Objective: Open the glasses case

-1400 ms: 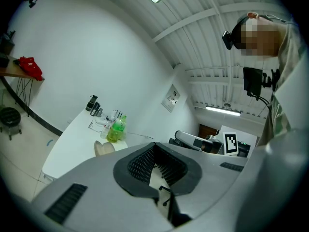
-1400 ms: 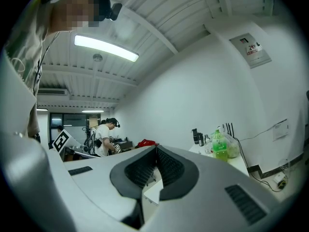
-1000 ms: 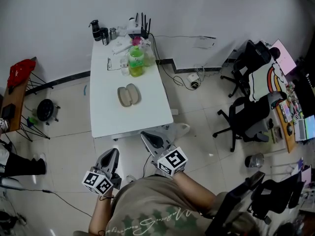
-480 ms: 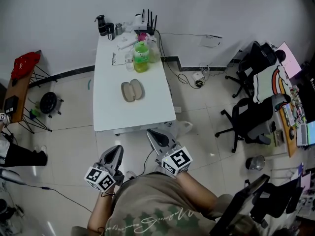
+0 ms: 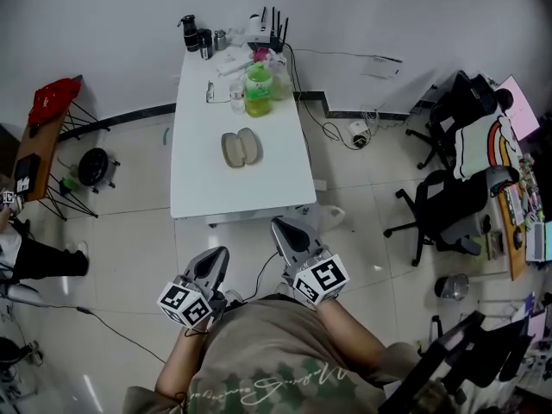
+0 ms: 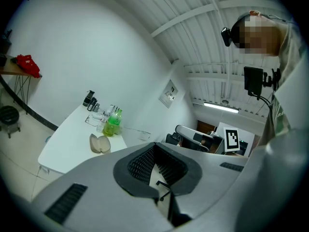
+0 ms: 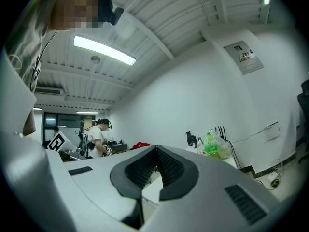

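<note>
Left hand-held gripper (image 5: 217, 256): jaws closed, nothing held, short of desk (image 5: 197, 198).
Right hand-held gripper (image 5: 283, 228): jaws closed, nothing held.
Glasses case (image 5: 241, 147): mid-desk, well apart from both.

Ahead of me a white table (image 5: 233, 192) stands end-on to the wall (image 5: 112, 24). At its far end I see a green bottle (image 5: 257, 93) just beside a clear bag (image 5: 278, 83). There is also a black router (image 5: 271, 31) with upright antennas, and dark flasks (image 5: 195, 34) at the far left corner. A white adapter (image 5: 360, 136) lies on the tiled floor (image 5: 129, 257) to the table's right, and black office chairs (image 5: 435, 203) stand further right. To the left, a red cloth (image 5: 53, 102) rests on a wooden side stand (image 5: 34, 158), with a round black object (image 5: 93, 167) on the floor near it. Off to my side another person (image 7: 100, 135) in a white shirt stands, and a strip light (image 7: 104, 50) glows on the ceiling
</note>
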Motion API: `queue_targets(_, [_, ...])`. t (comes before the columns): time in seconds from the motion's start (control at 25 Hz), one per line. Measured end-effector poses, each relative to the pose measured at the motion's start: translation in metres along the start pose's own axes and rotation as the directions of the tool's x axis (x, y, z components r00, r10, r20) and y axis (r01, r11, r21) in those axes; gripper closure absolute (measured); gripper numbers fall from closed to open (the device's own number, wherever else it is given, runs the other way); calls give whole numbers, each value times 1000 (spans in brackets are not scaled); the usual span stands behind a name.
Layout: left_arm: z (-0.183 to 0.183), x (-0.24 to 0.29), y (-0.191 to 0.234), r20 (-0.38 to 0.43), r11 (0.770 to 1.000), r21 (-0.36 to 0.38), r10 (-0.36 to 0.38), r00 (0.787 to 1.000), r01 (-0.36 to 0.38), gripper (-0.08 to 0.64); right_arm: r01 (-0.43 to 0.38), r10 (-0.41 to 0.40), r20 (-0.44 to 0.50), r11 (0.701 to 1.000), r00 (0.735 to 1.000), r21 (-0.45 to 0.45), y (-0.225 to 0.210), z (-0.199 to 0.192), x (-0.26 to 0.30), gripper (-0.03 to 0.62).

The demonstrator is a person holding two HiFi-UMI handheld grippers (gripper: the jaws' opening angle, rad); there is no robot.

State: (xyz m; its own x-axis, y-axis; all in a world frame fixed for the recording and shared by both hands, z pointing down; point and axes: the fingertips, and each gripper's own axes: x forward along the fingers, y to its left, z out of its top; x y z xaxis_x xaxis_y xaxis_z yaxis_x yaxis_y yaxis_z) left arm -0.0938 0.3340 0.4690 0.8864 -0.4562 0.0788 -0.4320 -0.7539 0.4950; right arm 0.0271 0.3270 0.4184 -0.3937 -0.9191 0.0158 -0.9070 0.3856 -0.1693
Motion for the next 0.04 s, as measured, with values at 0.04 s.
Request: queue_targets(0.04, [-1,1,-1,-2,1000,-1,-2,1000,2,554,0,0,-3,1000,1000,-7,0,0,0,581])
